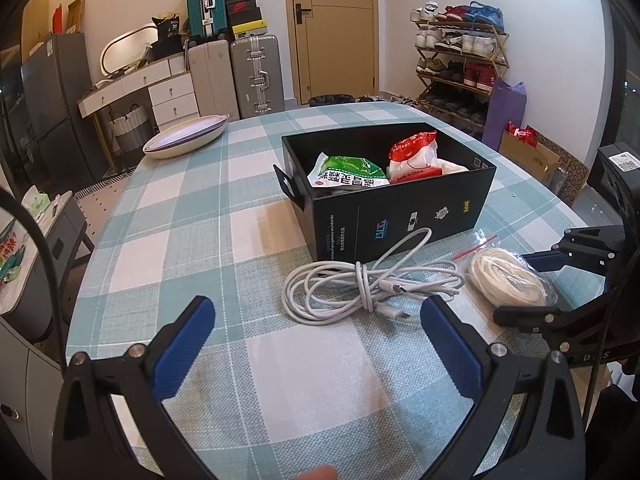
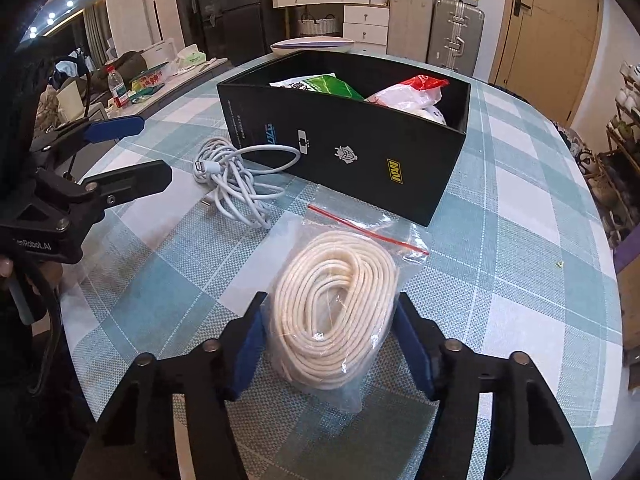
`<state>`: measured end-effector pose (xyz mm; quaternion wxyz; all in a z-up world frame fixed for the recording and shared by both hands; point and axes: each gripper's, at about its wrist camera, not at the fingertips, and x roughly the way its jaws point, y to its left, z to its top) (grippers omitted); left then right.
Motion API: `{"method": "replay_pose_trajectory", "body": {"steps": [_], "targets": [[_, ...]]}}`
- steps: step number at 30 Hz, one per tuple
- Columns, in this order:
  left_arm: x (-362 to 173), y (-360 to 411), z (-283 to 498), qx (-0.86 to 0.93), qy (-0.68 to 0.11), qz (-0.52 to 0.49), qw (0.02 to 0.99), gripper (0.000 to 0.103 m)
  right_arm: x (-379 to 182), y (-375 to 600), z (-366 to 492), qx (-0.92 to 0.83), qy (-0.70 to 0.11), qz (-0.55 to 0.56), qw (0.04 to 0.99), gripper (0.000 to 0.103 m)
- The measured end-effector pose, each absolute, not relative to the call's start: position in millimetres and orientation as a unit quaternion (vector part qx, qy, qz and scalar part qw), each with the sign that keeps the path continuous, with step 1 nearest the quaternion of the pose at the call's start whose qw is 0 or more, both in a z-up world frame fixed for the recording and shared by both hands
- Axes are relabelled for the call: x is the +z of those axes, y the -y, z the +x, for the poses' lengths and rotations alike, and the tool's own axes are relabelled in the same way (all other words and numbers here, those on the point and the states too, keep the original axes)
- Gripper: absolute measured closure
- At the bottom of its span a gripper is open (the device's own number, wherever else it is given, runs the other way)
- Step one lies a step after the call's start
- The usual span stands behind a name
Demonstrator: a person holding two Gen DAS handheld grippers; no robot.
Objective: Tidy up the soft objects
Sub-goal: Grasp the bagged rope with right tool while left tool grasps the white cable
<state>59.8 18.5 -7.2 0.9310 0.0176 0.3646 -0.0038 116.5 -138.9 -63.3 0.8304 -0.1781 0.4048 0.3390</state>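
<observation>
The right gripper (image 2: 330, 340), black with blue pads, is clamped on a clear zip-top plastic bag with a red seal strip holding a coil of cream-white rope (image 2: 334, 312); both pads press against the sides of the bag, which lies on the round table covered in a teal-and-white checked cloth (image 2: 520, 280). The left gripper (image 1: 318, 316) hangs released above the cloth, its blue pads wide apart with nothing between them. Just beyond it lies a loosely bundled white charging cable (image 1: 368, 284), one loop reaching to the foot of an open black rectangular cardboard box (image 1: 400, 208) printed with small logos. The bagged rope sits beside the cable, in front of the box's long side and near its right end as the left wrist view shows it. Inside the box rest a green-and-white printed plastic packet (image 1: 348, 172) and a white plastic bag with a red printed top (image 1: 412, 156). A shallow white oval dish (image 1: 186, 136) stands at the table's far edge, well apart from the box.
</observation>
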Motion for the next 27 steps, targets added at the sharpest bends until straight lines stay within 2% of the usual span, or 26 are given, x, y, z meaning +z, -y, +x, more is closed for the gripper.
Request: {"method": "replay_pose_trajectory", "body": {"steps": [5,27], "targets": [[-10,-20,62,-0.009,-0.377,0.008,0.926,0.0,-58,142,115,0.344,-0.393,-0.18,0.834,0.06],[-35,-15,91,-0.024,-0.439,-0.006,0.898,0.0,-33,184,123,0.329,-0.367,-0.143,0.858,0.06]]}}
